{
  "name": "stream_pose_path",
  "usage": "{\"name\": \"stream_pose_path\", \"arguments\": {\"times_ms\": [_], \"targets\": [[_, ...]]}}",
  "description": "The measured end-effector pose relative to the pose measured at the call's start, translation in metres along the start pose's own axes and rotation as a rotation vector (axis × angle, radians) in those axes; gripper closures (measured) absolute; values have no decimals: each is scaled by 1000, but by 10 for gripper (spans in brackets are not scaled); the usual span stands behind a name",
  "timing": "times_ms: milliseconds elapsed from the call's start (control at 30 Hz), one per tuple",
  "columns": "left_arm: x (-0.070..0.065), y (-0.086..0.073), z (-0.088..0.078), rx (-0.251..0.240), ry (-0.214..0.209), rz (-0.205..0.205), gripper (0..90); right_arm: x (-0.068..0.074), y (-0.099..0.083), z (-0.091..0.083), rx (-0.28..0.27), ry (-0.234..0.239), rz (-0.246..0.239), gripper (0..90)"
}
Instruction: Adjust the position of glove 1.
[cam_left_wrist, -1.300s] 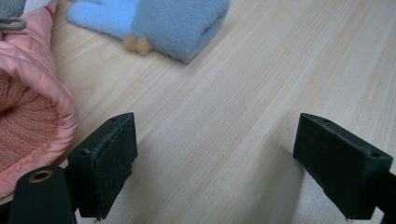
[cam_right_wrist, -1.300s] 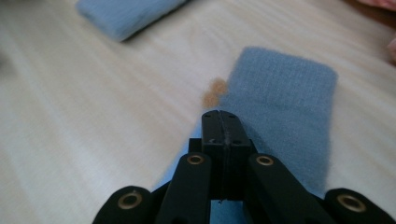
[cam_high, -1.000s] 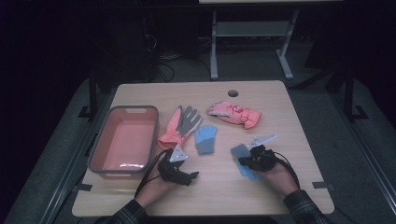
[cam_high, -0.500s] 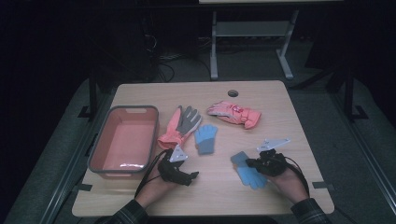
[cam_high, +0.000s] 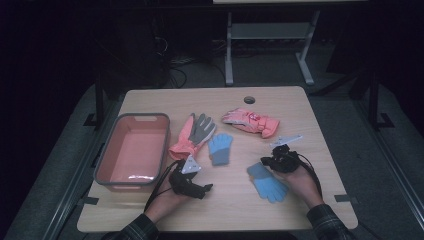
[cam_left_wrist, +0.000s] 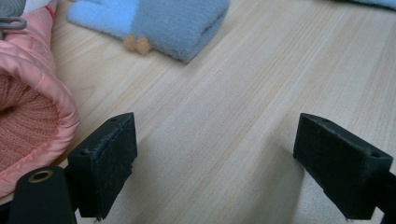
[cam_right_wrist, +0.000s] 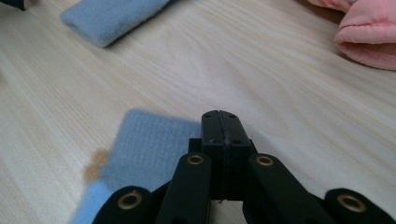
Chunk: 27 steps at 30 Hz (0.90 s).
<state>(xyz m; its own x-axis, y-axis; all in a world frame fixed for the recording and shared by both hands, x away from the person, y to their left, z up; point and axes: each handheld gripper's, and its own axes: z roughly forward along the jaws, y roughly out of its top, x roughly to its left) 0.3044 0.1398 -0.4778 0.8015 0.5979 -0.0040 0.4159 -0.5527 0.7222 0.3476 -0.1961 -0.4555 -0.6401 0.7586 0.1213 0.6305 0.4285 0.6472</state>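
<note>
Sorting gloves: all four lying on table (cam_high: 320, 210), tub (cam_high: 131, 176) holding none. Right tool (cam_high: 263, 162) resting closed, gripping nothing, beside blue glove (cam_high: 269, 184) near front edge. Left tool (cam_high: 206, 189) waiting open.

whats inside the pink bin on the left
The pink bin looks empty: bare floor with a glare streak near its front. The near wall hides a strip of the floor behind it.
</note>
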Motion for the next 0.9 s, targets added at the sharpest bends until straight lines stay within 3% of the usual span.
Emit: {"name": "stream_pose_path", "arguments": {"times_ms": [167, 467, 533, 600, 633, 700, 767, 900], "targets": [[0, 0, 0, 0, 0, 0, 127, 8, 1, 4, 6, 23, -27, 898], [0, 0, 0, 2, 0, 0, 127, 34, 6, 12, 27, 103, -89, 898], [0, 0, 0, 1, 0, -1, 127, 46, 7, 16, 36, 135, -112, 898], [0, 0, 0, 1, 0, 0, 127, 49, 7, 17, 35, 146, -120, 898], [0, 0, 0, 0, 0, 0, 127, 58, 8, 20, 37, 175, -141, 898], [0, 0, 0, 1, 0, 0, 127, 62, 8, 21, 39, 184, -141, 898], [0, 0, 0, 0, 0, 0, 127, 70, 9, 23, 46, 192, -172, 898], [0, 0, 0, -1, -1, -1, 127, 65, 8, 14, 26, 184, -155, 898]]}}
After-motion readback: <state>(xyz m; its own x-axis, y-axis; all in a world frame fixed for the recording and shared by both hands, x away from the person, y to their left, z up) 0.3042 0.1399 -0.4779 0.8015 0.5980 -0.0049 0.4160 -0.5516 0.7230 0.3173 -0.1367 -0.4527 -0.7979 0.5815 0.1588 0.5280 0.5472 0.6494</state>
